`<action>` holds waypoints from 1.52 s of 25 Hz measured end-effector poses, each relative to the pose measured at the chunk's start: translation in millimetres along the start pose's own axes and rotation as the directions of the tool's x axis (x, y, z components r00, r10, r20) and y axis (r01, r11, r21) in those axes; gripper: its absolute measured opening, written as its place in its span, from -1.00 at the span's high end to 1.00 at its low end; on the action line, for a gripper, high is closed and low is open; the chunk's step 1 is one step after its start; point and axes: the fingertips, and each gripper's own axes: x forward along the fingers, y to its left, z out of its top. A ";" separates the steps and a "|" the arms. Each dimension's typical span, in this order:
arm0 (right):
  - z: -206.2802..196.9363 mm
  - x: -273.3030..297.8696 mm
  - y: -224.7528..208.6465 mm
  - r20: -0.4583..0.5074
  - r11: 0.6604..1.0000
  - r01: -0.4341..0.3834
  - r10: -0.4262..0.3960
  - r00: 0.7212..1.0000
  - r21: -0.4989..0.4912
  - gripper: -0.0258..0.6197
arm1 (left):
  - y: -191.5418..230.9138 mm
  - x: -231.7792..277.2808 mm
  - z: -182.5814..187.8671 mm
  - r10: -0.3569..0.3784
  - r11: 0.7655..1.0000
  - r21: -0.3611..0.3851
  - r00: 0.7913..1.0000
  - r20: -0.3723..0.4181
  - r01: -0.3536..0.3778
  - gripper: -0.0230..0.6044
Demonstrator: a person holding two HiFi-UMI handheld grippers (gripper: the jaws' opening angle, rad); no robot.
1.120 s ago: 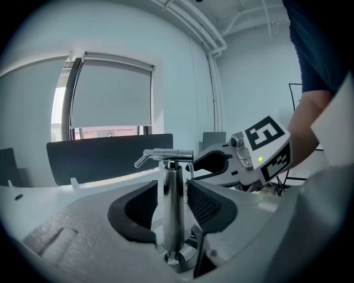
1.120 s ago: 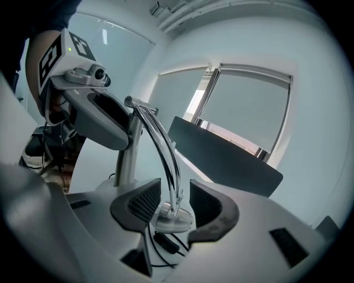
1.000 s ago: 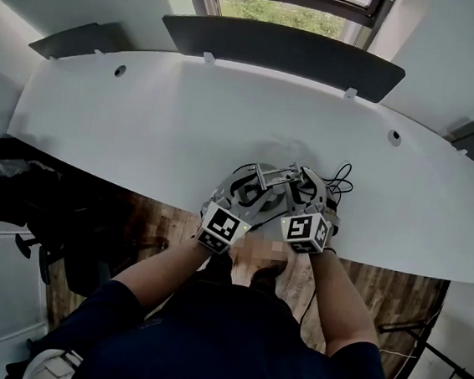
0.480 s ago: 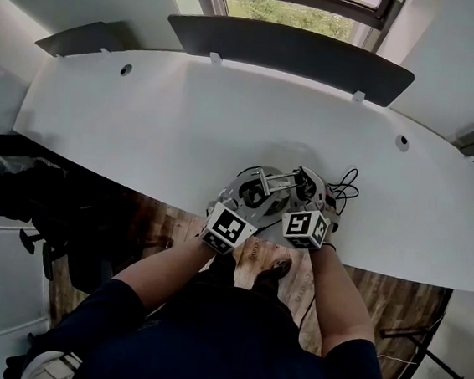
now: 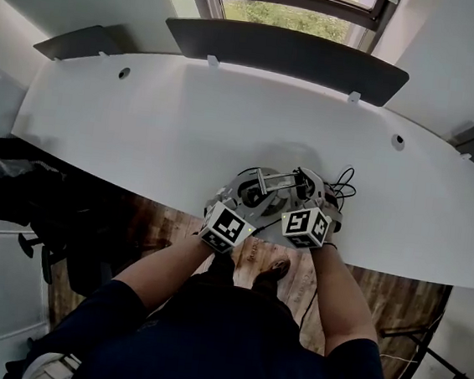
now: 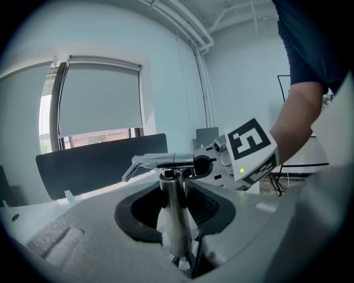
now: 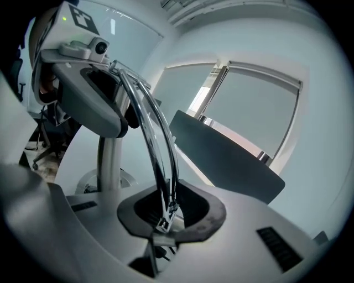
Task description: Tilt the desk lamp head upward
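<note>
A small chrome desk lamp point(image 5: 267, 188) stands near the front edge of the white desk point(image 5: 159, 126). My left gripper point(image 5: 243, 198) comes at it from the left, its jaws shut on the lamp's upright post point(image 6: 172, 210). My left gripper point(image 6: 174, 250) shows that post standing between its dark pads. The thin chrome head bar point(image 6: 166, 161) runs across the top of the post. My right gripper point(image 5: 304, 191) reaches in from the right. In the right gripper view my right gripper point(image 7: 163, 228) has its jaws closing around the end of the head bar point(image 7: 157, 149).
Black cable point(image 5: 343, 183) lies coiled on the desk right of the lamp. A dark partition panel point(image 5: 285, 51) lines the far edge under a window. The desk's front edge runs just beneath my hands, with wooden floor point(image 5: 378, 288) below. Dark chairs point(image 5: 18, 191) stand at the left.
Both grippers have stayed at the lamp. The left marker cube has edged slightly right and down, and the right one barely moved. The lamp stands where it was.
</note>
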 end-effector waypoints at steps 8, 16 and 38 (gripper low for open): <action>2.5 -17.9 -23.0 -0.024 0.987 0.071 -0.075 0.997 -0.147 0.75 | -6.2 2.1 -3.7 -0.013 1.000 0.014 1.000 -0.007 0.013 0.53; 13.8 -32.6 -48.1 -0.066 0.927 0.127 -0.160 0.985 -0.352 0.75 | -8.1 5.1 -4.1 -0.005 1.000 0.013 1.000 -0.011 0.006 0.53; 78.2 -72.4 -80.1 -0.093 0.688 0.161 -0.316 0.944 -0.708 0.66 | -11.7 5.4 -5.4 -0.029 0.999 0.041 1.000 -0.001 0.029 0.52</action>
